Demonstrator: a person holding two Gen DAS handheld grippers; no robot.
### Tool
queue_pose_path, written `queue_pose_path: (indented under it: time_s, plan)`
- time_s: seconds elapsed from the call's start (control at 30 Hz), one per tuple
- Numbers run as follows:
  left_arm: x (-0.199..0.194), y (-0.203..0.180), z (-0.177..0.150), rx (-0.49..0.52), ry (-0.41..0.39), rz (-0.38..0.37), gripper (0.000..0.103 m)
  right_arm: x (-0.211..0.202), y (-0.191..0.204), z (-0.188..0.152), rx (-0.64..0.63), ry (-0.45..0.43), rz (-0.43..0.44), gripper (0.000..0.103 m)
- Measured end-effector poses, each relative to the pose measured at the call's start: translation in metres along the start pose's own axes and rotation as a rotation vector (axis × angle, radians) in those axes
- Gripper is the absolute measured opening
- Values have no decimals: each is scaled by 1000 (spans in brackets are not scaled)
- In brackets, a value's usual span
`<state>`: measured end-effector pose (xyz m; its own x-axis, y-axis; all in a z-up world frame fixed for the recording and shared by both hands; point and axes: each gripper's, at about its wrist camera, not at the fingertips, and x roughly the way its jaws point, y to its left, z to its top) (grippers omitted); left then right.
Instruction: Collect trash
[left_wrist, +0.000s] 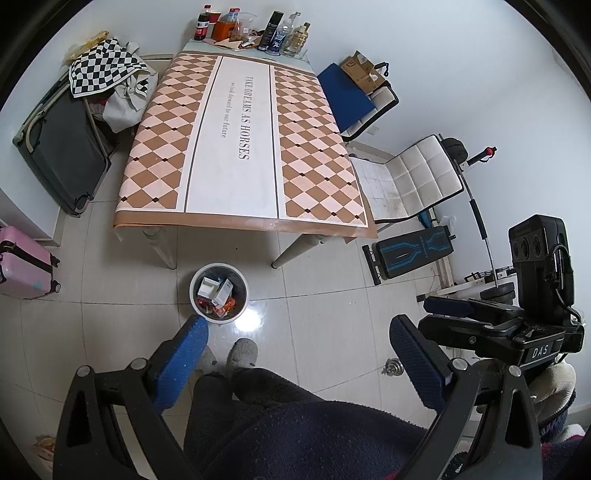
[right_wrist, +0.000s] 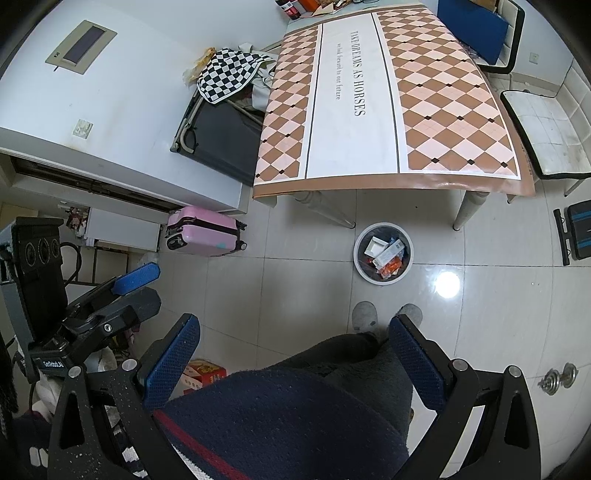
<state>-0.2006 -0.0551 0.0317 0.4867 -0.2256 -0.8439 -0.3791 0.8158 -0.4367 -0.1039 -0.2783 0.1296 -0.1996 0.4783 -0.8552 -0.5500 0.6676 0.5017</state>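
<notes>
Holding both grippers up over the floor, we keep the left gripper (left_wrist: 299, 343) with its jaws wide apart and nothing between them, and the right gripper (right_wrist: 293, 345) likewise spread and empty. Below us the bin (left_wrist: 218, 292) stands on the tiles just off the near edge of the table (left_wrist: 240, 147), between its two near legs, and it holds the trash (left_wrist: 218, 295): white cartons and orange wrappers piled inside. From the right wrist the bin (right_wrist: 383, 253) sits ahead of our slippers (right_wrist: 365, 314), with the trash (right_wrist: 386, 256) in it. Bottles (left_wrist: 251, 31) and jars crowd the far edge of the table, while the rest of its patterned cloth is bare. A pink suitcase (right_wrist: 201, 230) lies on the floor to the left, near a dark open suitcase (left_wrist: 62, 147) beside the table's left edge. White chairs (left_wrist: 410, 177) stand along the right edge.
</notes>
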Motion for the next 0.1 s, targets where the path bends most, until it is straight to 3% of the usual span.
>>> queue_pose_path:
  time_s: [0.1]
  plan:
    - [-1, -2, -1, -8, -1, -2, 101, -1, -1, 0, -3, 6, 0, 103]
